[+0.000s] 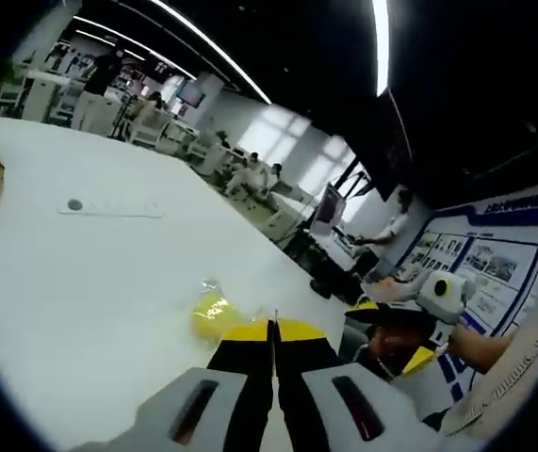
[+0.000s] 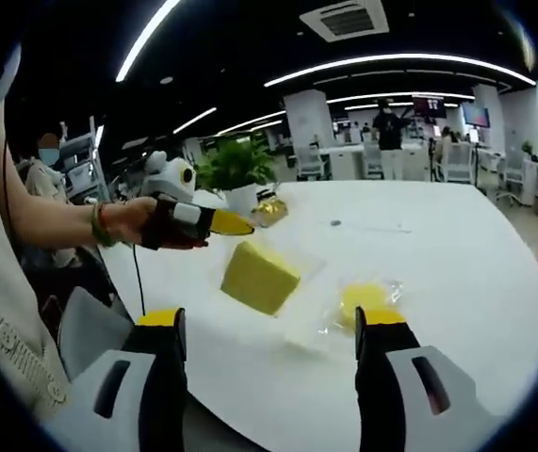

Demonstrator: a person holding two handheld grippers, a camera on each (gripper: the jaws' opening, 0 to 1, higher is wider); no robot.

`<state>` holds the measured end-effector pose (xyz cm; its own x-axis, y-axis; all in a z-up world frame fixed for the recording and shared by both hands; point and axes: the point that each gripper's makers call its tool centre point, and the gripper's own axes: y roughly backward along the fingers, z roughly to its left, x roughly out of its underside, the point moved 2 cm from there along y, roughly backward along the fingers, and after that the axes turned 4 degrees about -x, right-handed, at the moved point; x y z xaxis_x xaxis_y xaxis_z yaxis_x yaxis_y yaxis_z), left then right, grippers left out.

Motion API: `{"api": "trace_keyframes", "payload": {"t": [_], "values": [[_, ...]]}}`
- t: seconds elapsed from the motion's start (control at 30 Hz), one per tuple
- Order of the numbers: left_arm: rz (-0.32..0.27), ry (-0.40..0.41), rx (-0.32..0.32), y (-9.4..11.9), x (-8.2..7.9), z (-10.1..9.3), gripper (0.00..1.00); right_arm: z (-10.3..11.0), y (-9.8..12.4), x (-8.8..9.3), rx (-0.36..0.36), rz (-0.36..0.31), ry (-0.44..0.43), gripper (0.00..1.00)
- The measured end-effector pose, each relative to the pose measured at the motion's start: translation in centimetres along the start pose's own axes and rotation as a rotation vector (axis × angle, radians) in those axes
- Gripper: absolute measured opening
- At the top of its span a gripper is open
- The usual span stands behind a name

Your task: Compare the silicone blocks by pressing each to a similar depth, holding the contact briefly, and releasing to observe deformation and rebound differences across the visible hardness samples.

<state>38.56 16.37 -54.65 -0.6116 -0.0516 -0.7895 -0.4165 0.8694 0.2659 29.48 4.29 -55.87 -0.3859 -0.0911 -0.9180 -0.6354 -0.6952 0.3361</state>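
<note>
While crinkled wrap (image 2: 320,320) flanks them, yellow blocks (image 2: 259,276) lie unobstructed.

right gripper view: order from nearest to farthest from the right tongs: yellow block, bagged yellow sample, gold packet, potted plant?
1. bagged yellow sample, right beside the right-hand jaw of the right tongs.
2. yellow block, a little farther out, centre-left.
3. gold packet, well behind the block near the far table edge.
4. potted plant, just beyond the packet.

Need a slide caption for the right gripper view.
Open right hand-held gripper faces a yellow silicone block on the white table; the left hand-held gripper reaches in.
</note>
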Motion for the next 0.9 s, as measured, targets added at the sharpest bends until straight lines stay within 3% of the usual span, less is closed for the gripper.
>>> {"api": "trace_keyframes", "payload": {"t": [0.27, 0.47, 0.67, 0.9], "values": [[0.028, -0.123, 0.069, 1.3, -1.0, -3.0, 0.00, 0.5, -1.4, -1.5, -0.049, 0.017, 0.070, 0.72], [0.044, -0.156, 0.157, 2.0, -1.7, -5.6, 0.00, 0.9, -2.9, -2.6, -0.104, 0.059, 0.157, 0.73], [0.094, -0.219, 0.207, 2.3, -1.2, -7.0, 0.00, 1.6, -4.6, -3.5, -0.156, 0.080, 0.201, 0.74], [0.149, -0.309, 0.233, 2.3, -0.6, -7.7, 0.00, 2.8, -6.9, -3.0, -0.243, 0.137, 0.252, 0.71]]}}
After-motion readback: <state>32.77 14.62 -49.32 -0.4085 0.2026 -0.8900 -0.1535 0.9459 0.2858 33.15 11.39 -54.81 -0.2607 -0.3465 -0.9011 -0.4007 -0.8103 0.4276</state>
